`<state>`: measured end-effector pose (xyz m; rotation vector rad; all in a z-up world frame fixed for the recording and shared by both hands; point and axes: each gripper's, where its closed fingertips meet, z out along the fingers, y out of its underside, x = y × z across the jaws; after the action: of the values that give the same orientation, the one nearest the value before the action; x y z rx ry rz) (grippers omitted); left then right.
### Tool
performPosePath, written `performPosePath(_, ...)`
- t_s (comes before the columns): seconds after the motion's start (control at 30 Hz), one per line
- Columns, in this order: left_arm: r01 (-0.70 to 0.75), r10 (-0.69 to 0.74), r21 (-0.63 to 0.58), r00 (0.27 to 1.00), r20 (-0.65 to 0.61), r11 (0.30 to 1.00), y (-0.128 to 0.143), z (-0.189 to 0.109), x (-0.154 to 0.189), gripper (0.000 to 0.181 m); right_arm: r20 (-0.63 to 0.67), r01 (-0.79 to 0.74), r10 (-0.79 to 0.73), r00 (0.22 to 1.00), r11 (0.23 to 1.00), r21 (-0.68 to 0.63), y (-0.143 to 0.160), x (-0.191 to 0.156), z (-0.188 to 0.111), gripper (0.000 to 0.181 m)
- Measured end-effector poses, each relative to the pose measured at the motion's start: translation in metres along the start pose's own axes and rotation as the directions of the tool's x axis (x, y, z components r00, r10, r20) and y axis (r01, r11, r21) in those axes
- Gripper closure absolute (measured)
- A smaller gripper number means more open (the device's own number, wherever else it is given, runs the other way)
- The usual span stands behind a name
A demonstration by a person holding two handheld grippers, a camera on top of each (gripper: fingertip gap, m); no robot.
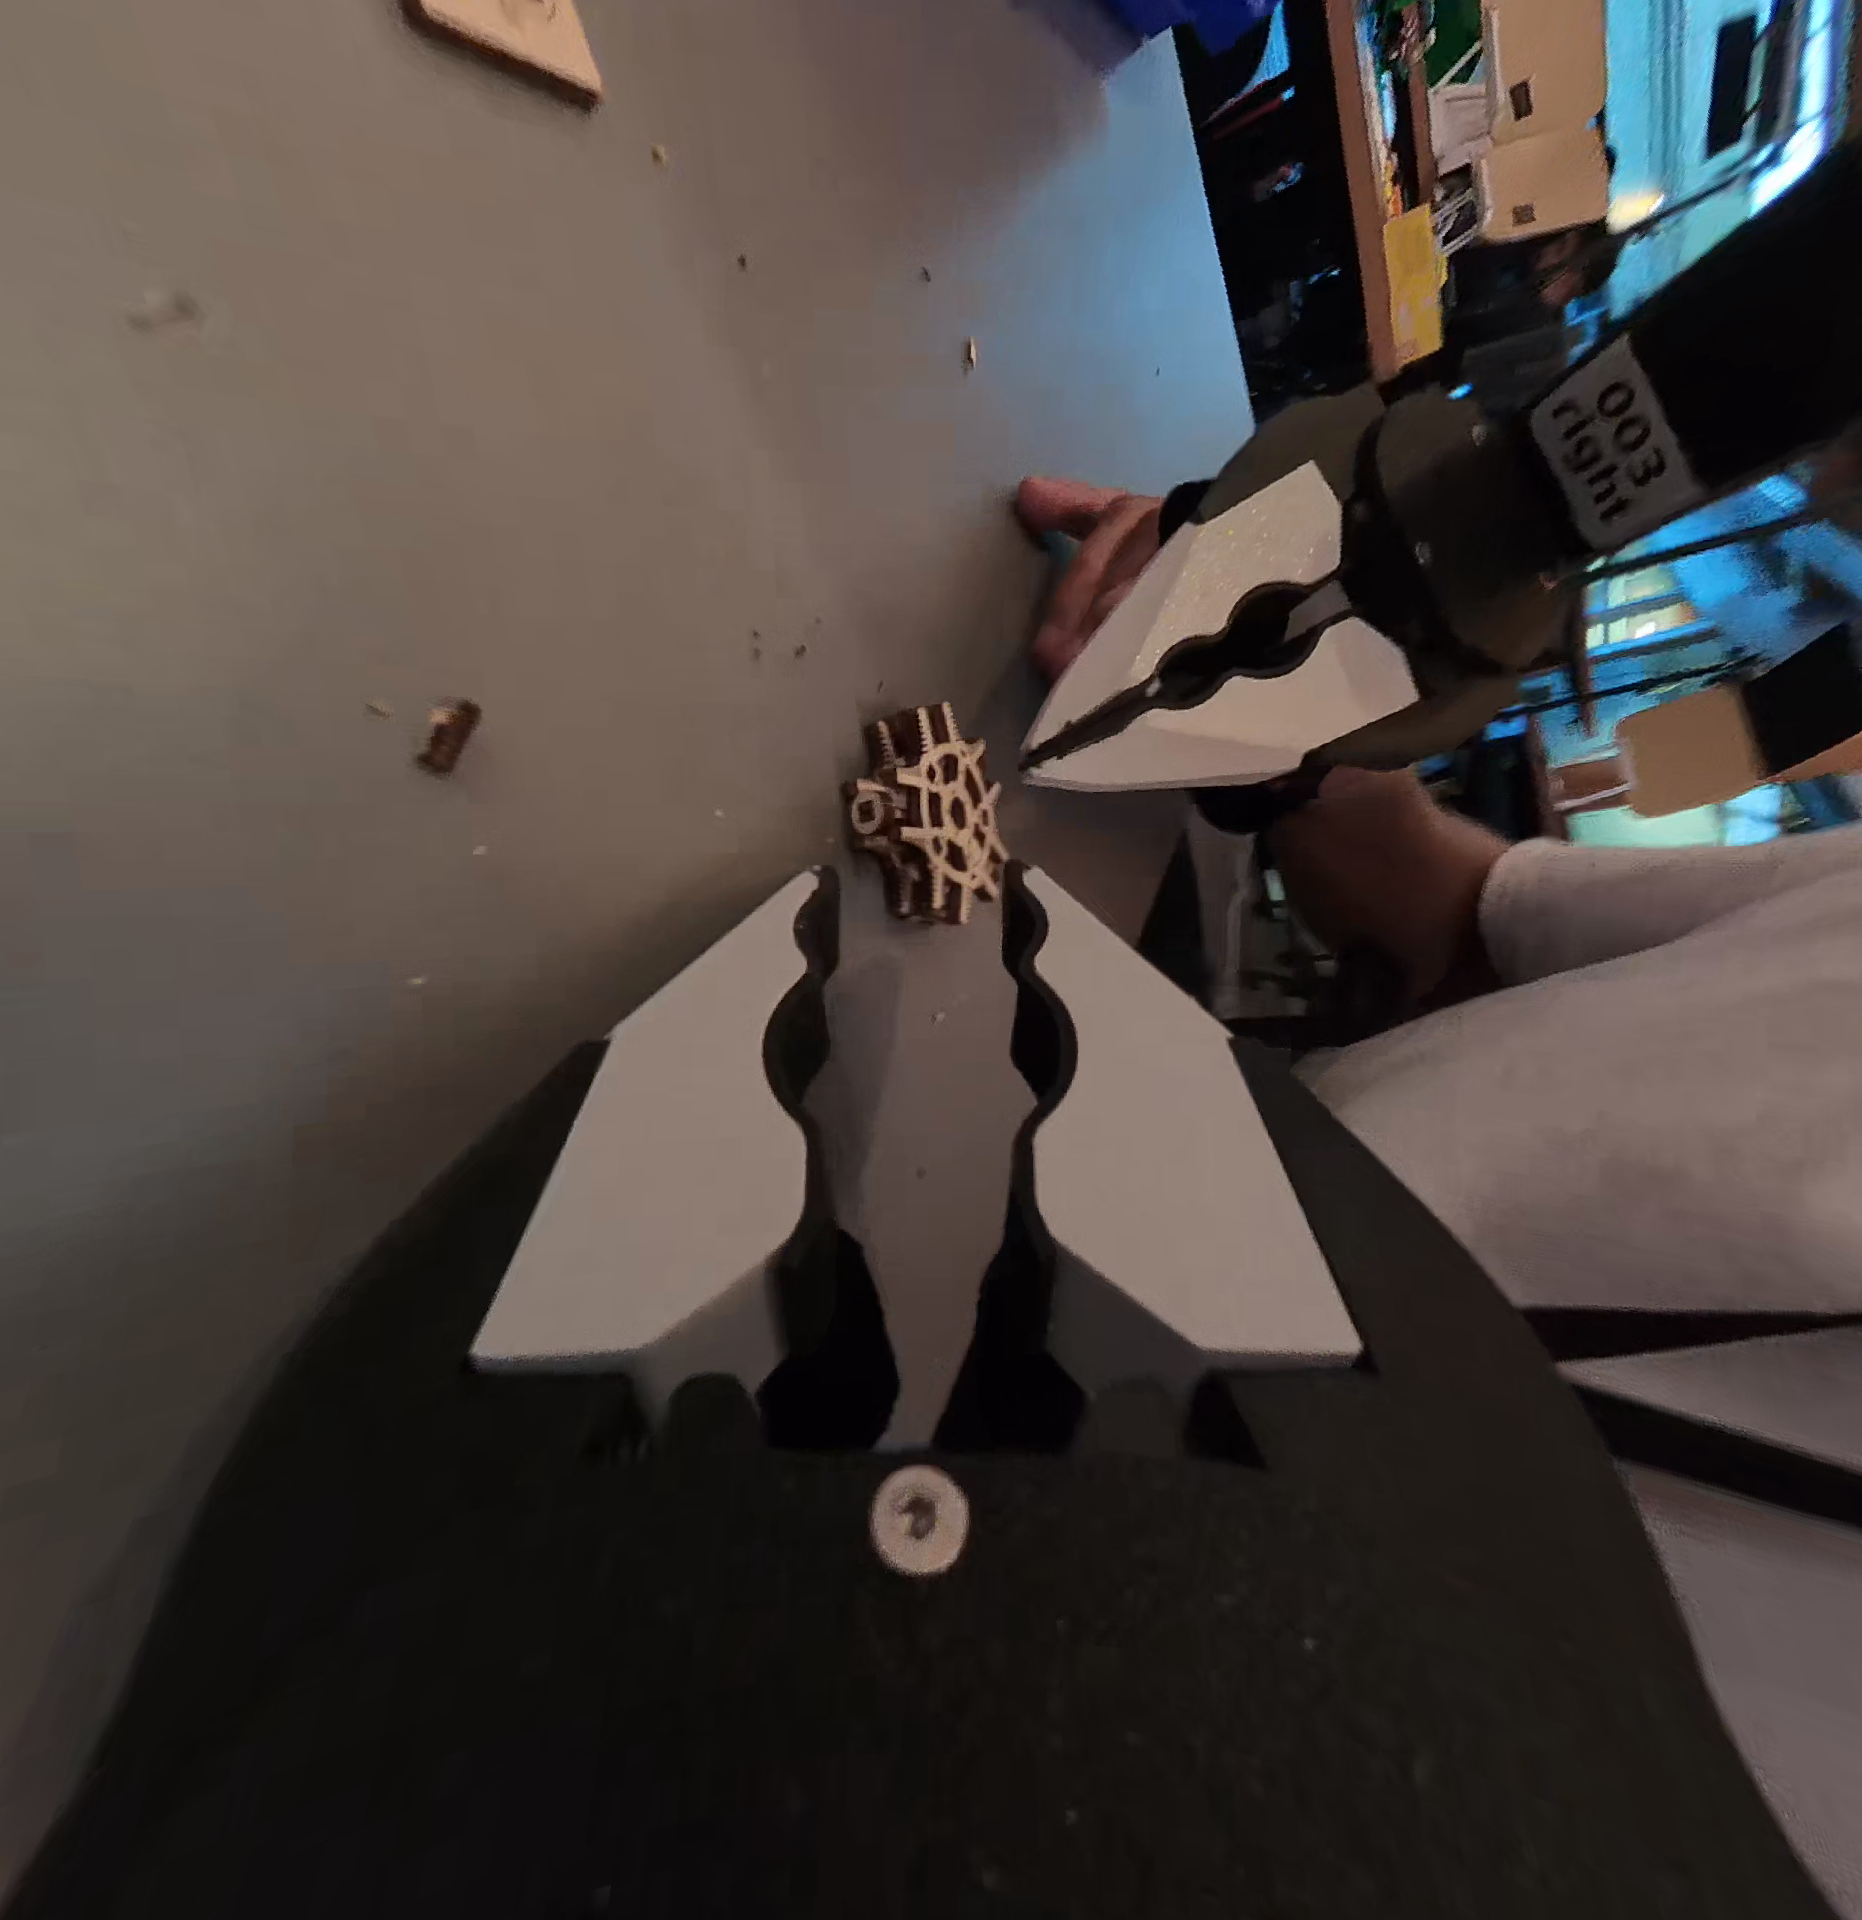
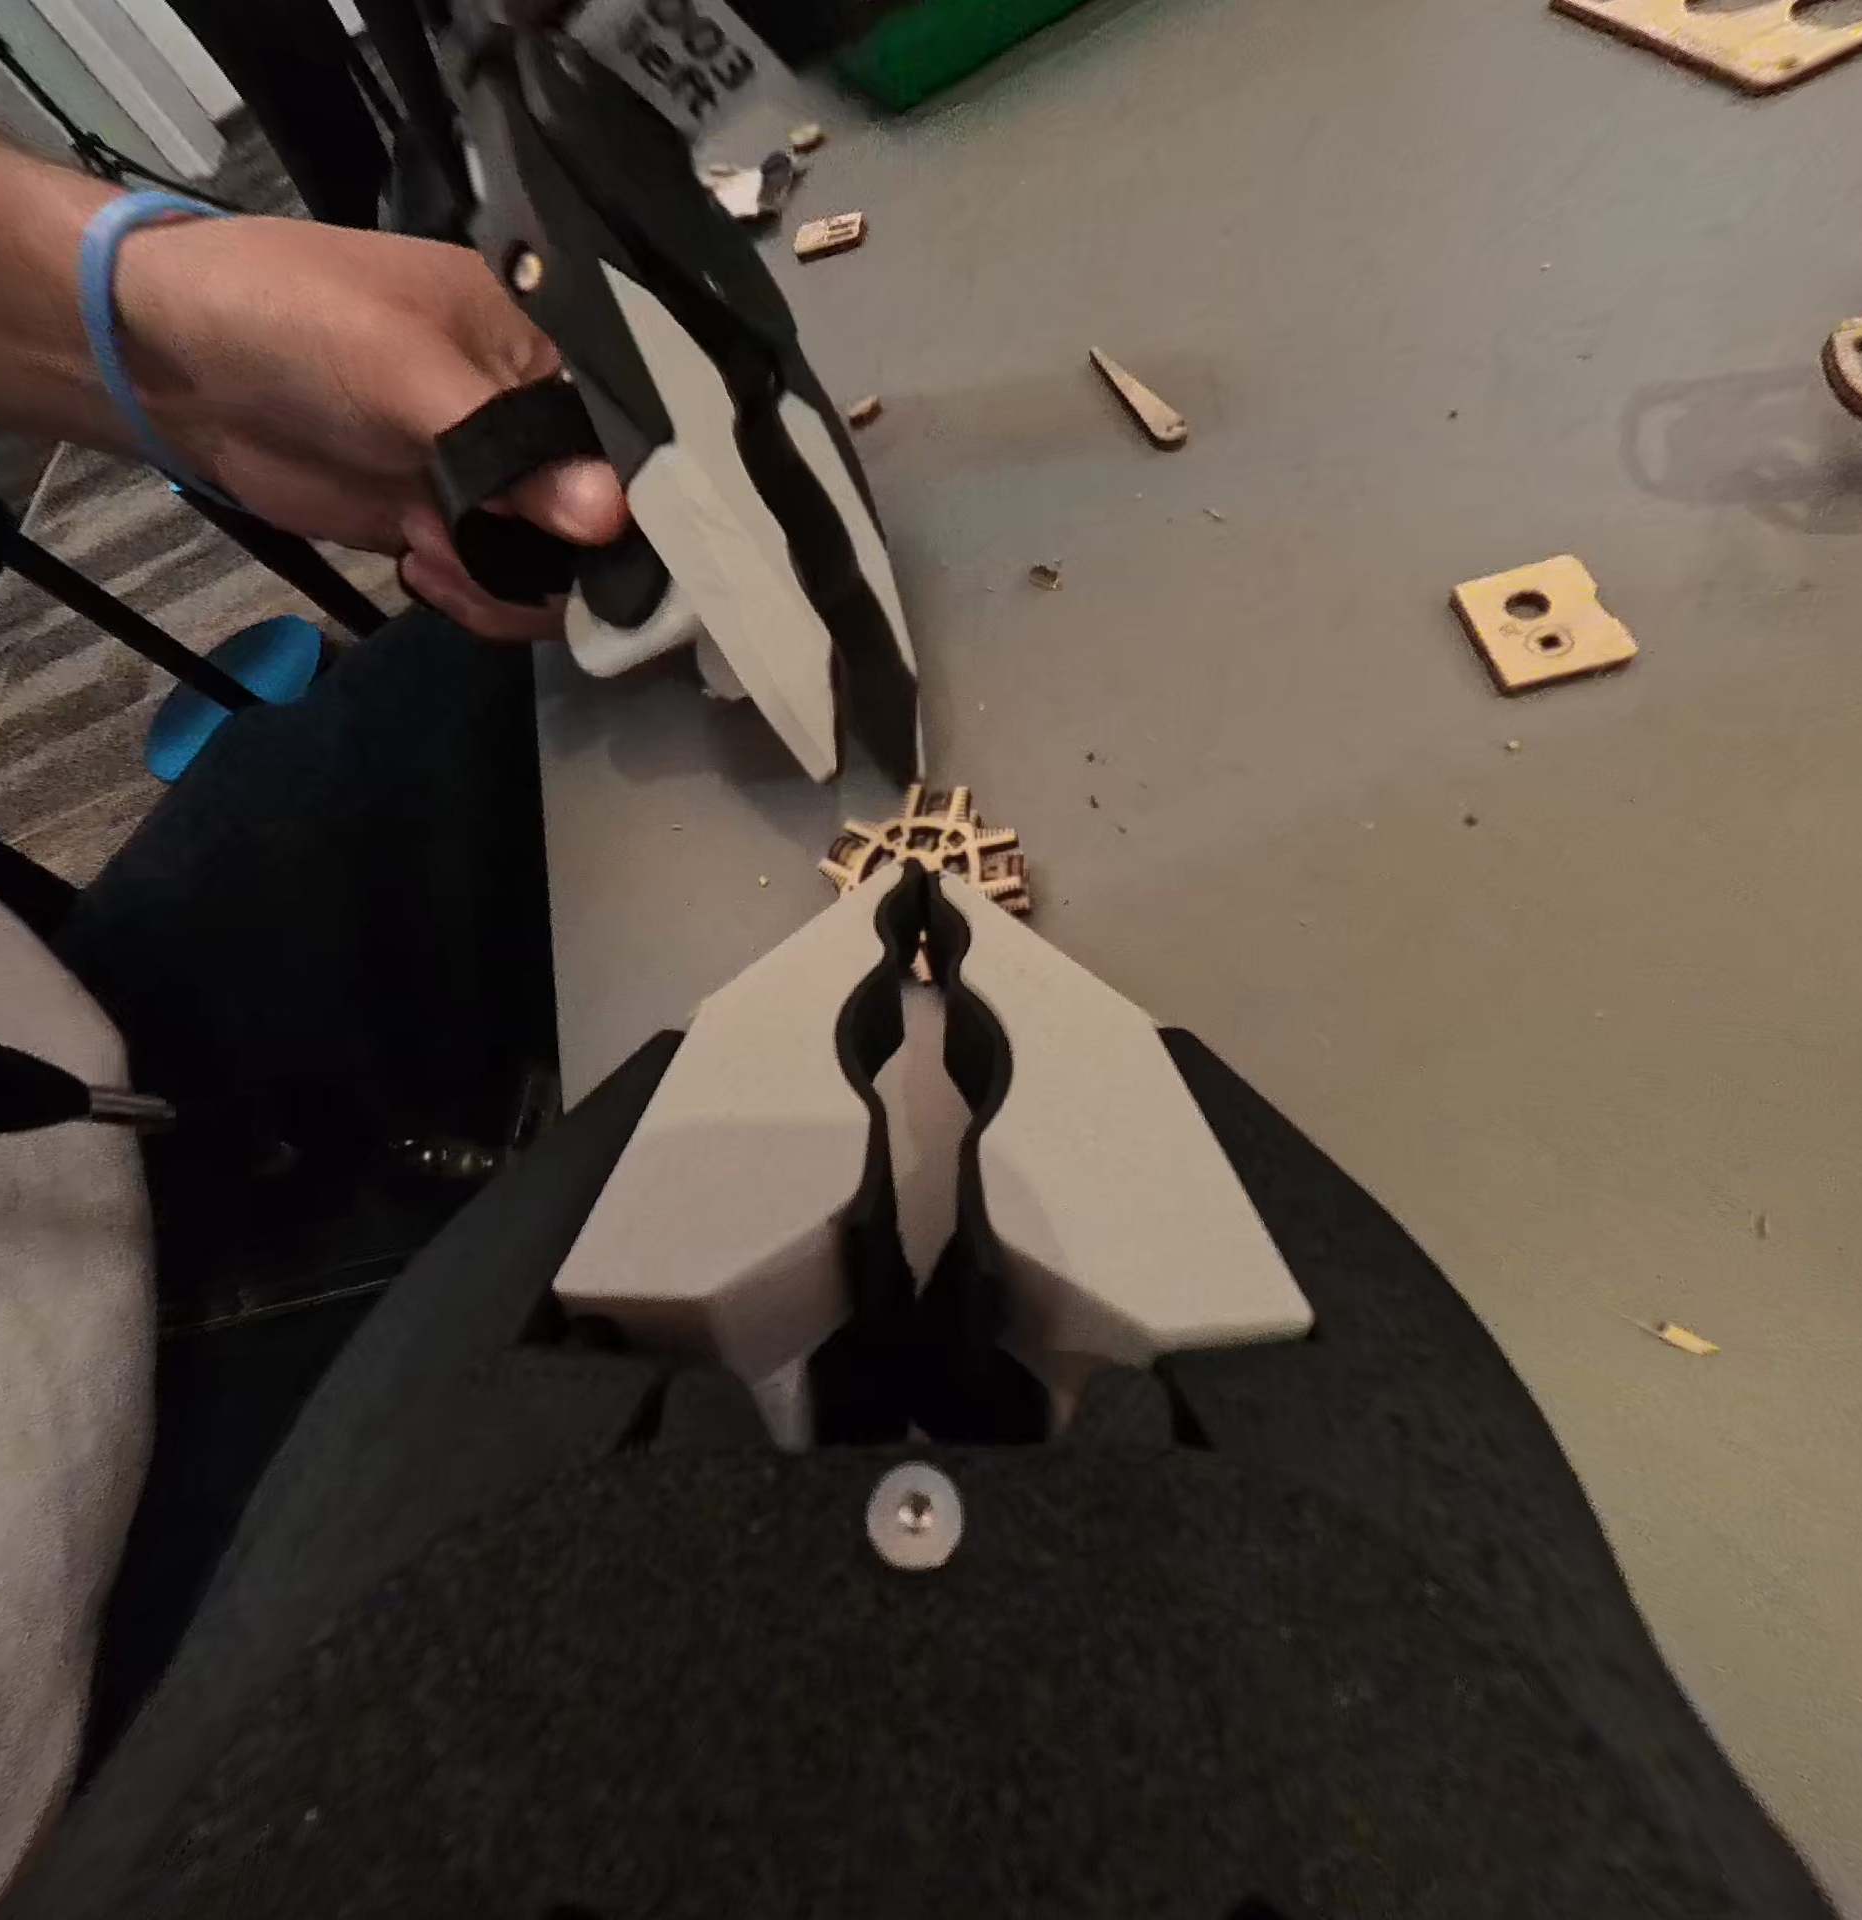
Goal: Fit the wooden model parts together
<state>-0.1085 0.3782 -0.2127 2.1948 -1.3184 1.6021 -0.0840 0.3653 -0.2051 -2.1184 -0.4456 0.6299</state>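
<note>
A small wooden gear assembly (image 1: 932,821), pale spoked wheels on dark toothed parts, lies on the grey table near its edge. My left gripper (image 1: 916,878) is open and empty, its tips just short of the assembly on either side. My right gripper (image 1: 1026,764) is shut and empty, with its tips close beside the assembly. In the right wrist view the shut right gripper (image 2: 911,878) points at the assembly (image 2: 968,836) and partly hides it. The left gripper (image 2: 865,769) reaches down to it from the upper left.
Loose wooden parts lie on the table (image 2: 1322,1039): a square plate with two holes (image 2: 1540,623), a wedge (image 2: 1135,400), a small slotted piece (image 2: 828,234), a cut-out sheet (image 2: 1727,42). A small dark piece (image 1: 449,736) lies left of the assembly. The table edge (image 2: 548,831) is close by.
</note>
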Motion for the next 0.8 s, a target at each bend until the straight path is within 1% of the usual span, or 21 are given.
performPosePath(0.03,-0.056,0.056,0.008,0.998,0.021,0.998,0.000,-0.004,-0.003,0.151,-0.017,-0.001,0.001,1.000,1.000,0.003,-0.001,0.000,0.001,0.181)
performPosePath(0.1,-0.203,0.202,0.011,0.978,0.056,0.979,0.000,-0.011,-0.005,0.147,-0.083,0.076,-0.074,0.994,0.997,0.022,-0.007,0.002,0.001,0.181)
performPosePath(0.13,-0.297,0.296,0.006,0.952,0.074,0.955,0.001,-0.012,-0.004,0.149,-0.119,0.123,-0.122,0.985,0.992,0.004,-0.009,0.004,0.002,0.181)
performPosePath(0.17,-0.391,0.390,-0.005,0.916,0.093,0.920,0.001,-0.013,-0.002,0.156,-0.133,0.166,-0.167,0.977,0.986,-0.016,-0.011,0.002,0.004,0.181)
performPosePath(0.2,-0.493,0.490,-0.009,0.864,0.116,0.870,-0.001,-0.013,0.002,0.163,-0.125,0.187,-0.191,0.974,0.982,-0.040,-0.010,0.000,0.007,0.181)
performPosePath(0.23,-0.598,0.594,-0.016,0.791,0.147,0.801,-0.005,-0.013,0.006,0.174,-0.121,0.188,-0.195,0.973,0.980,-0.073,-0.006,-0.001,0.010,0.181)
performPosePath(0.27,-0.690,0.682,-0.031,0.705,0.193,0.723,-0.009,-0.012,0.008,0.181,-0.119,0.199,-0.211,0.970,0.974,-0.105,-0.002,-0.002,0.013,0.181)
performPosePath(0.3,-0.760,0.748,-0.054,0.620,0.236,0.647,-0.014,-0.010,0.008,0.181,-0.133,0.223,-0.239,0.962,0.967,-0.123,0.000,0.000,0.015,0.181)
performPosePath(0.33,-0.807,0.795,-0.081,0.550,0.256,0.585,-0.015,-0.007,0.008,0.181,-0.152,0.240,-0.258,0.954,0.962,-0.131,0.001,0.001,0.015,0.181)
performPosePath(0.37,-0.831,0.822,-0.111,0.505,0.264,0.546,-0.015,-0.003,0.007,0.181,-0.150,0.240,-0.258,0.955,0.963,-0.126,0.001,-0.001,0.016,0.181)
performPosePath(0.4,-0.837,0.833,-0.132,0.488,0.260,0.531,-0.014,0.001,0.004,0.181,-0.150,0.231,-0.247,0.957,0.966,-0.120,0.001,-0.002,0.017,0.181)
performPosePath(0.53,-0.808,0.822,-0.176,0.523,0.225,0.562,-0.010,0.008,-0.004,0.181,-0.202,0.224,-0.240,0.950,0.970,-0.100,-0.006,0.004,0.015,0.181)
performPosePath(0.6,-0.802,0.823,-0.197,0.524,0.219,0.563,-0.009,0.010,-0.007,0.181,-0.207,0.215,-0.241,0.948,0.967,-0.138,-0.001,0.009,0.018,0.181)
performPosePath(0.7,-0.815,0.838,-0.210,0.502,0.212,0.541,-0.009,0.012,-0.007,0.181,-0.210,0.236,-0.266,0.941,0.959,-0.158,0.000,0.010,0.019,0.181)
performPosePath(0.8,-0.822,0.846,-0.214,0.488,0.213,0.528,-0.008,0.013,-0.007,0.181,-0.207,0.226,-0.255,0.945,0.962,-0.155,0.001,0.010,0.019,0.181)
